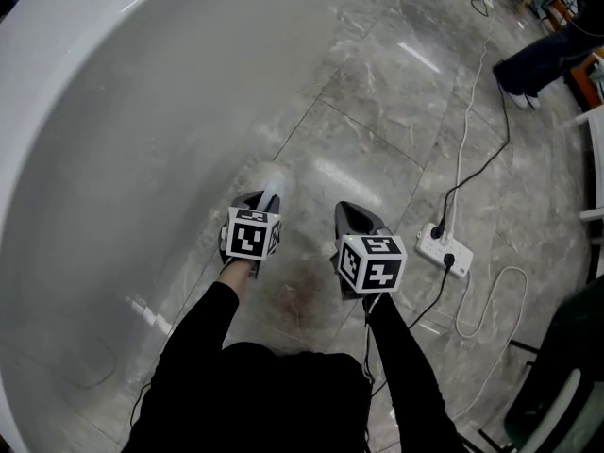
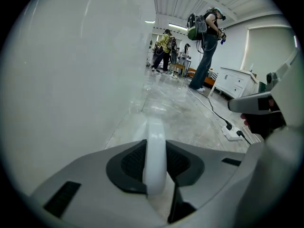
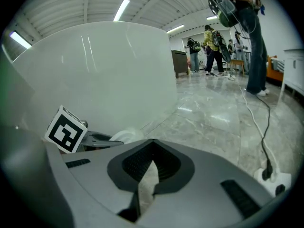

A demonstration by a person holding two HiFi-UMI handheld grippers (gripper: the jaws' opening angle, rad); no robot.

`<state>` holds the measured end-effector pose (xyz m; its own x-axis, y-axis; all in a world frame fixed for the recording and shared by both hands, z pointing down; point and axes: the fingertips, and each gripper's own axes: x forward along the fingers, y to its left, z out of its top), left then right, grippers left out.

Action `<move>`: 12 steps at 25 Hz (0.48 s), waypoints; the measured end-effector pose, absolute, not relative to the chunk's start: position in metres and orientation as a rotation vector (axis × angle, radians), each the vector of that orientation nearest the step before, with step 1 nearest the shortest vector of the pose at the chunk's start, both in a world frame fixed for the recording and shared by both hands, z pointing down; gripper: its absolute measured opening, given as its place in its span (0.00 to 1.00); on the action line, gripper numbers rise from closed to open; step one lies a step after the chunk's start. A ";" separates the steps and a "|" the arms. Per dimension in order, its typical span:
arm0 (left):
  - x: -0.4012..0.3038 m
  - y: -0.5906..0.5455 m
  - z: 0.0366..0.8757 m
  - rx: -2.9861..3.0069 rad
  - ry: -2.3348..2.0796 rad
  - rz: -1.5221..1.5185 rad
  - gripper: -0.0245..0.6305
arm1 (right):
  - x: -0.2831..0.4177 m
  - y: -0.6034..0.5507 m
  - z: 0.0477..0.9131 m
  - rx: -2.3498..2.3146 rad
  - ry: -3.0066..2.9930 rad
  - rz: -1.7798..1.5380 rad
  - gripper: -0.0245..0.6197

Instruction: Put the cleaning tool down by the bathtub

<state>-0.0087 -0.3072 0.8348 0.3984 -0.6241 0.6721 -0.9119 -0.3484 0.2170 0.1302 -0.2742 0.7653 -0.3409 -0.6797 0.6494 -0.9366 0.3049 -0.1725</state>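
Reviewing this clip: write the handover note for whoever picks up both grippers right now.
Grippers: the left gripper is shut on the white handle of the cleaning tool, held low beside the outer wall of the bathtub. The right gripper has its jaws together with nothing in them, over the floor.
Done: the tool is at the tub's side.
Left: lower it onto the floor by the tub, open the left jaws, back away. Whether its far end touches the floor can't be told.
Mind the power strip to the right.
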 end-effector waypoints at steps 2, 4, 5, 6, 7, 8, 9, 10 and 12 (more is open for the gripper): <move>-0.008 -0.310 0.841 2.083 -1.305 0.669 0.19 | 0.131 -0.277 0.766 1.438 -2.117 0.740 0.04; -0.006 -0.313 0.847 2.082 -1.305 0.686 0.19 | 0.132 -0.279 0.769 1.441 -2.115 0.739 0.04; -0.006 -0.314 0.850 2.081 -1.304 0.694 0.19 | 0.132 -0.280 0.770 1.443 -2.113 0.739 0.04; -0.005 -0.315 0.853 2.079 -1.303 0.702 0.19 | 0.133 -0.280 0.771 1.444 -2.111 0.741 0.04; -0.005 -0.316 0.855 2.073 -1.302 0.708 0.19 | 0.133 -0.280 0.772 1.444 -2.109 0.742 0.04; -0.005 -0.317 0.858 2.065 -1.301 0.711 0.19 | 0.133 -0.279 0.773 1.443 -2.108 0.744 0.04; -0.005 -0.318 0.861 2.056 -1.301 0.713 0.19 | 0.133 -0.278 0.775 1.440 -2.106 0.745 0.04; -0.006 -0.318 0.864 2.049 -1.303 0.717 0.19 | 0.133 -0.277 0.775 1.437 -2.105 0.745 0.04; -0.008 -0.318 0.871 2.044 -1.308 0.734 0.19 | 0.133 -0.274 0.777 1.429 -2.102 0.746 0.04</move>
<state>-0.0075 -0.3177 0.8712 0.3622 -0.5928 0.7193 -0.9228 -0.3367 0.1872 0.1329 -0.2739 0.7769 -0.3336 -0.6717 0.6614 -0.9384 0.3035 -0.1651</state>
